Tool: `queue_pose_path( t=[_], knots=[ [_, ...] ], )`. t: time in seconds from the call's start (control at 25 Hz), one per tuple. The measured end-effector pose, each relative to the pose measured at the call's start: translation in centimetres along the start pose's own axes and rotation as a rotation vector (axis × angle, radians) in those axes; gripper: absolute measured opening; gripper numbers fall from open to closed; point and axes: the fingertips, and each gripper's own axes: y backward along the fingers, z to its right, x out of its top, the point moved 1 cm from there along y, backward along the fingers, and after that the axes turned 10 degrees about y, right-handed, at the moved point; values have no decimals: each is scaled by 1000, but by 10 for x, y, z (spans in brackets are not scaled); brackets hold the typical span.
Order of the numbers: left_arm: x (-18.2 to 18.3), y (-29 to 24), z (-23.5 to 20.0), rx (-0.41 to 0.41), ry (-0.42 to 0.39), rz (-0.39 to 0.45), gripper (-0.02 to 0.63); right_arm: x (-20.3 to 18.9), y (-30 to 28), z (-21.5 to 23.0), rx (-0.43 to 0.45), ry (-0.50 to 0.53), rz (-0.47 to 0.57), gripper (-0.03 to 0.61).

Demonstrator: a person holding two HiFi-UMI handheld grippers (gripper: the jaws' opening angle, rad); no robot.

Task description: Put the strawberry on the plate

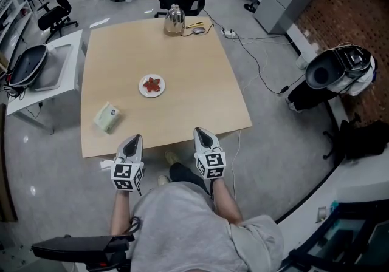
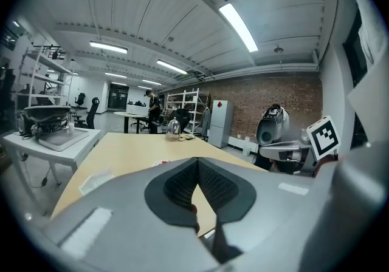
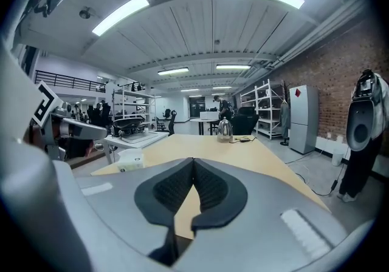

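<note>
Table: a light wooden square table (image 1: 182,64) stands on a grey floor.
Plate: a small round white plate (image 1: 141,88) sits near the middle of the table, slightly left of centre.
Strawberry: the red strawberry (image 1: 153,85) lies on the white plate, inside its rim.
Left gripper: the grey left gripper (image 1: 135,138), with a black-and-white marker cube, is held at the near edge of the table; its own view shows the 2 black ribbed jaws pressed together at the tips with nothing between them (image 2: 196,161).
Right gripper: the grey right gripper (image 1: 202,132), also with a marker cube, is held level with the left one at the near edge; its 2 jaws meet at the tips and hold nothing (image 3: 193,161).
Gap to the task's thing: both grippers are well apart from the plate and strawberry.
Packet: a pale green soft packet (image 1: 107,116) lies on the table's near left part, apart from the plate.
Kettle: a shiny clear domed kettle (image 1: 174,20) stands at the far edge of the table.
Person: a person in a grey shirt (image 1: 182,222) holds both grippers.
Side table: a white side table (image 1: 64,58) stands left of the wooden one.
</note>
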Motion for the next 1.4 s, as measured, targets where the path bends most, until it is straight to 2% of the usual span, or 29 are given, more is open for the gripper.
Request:
queue_pose_path(
  t=[1.4],
  knots=[
    [3, 4, -9, 13, 1, 0, 20, 10, -13, -11, 35, 17, -7, 6]
  ],
)
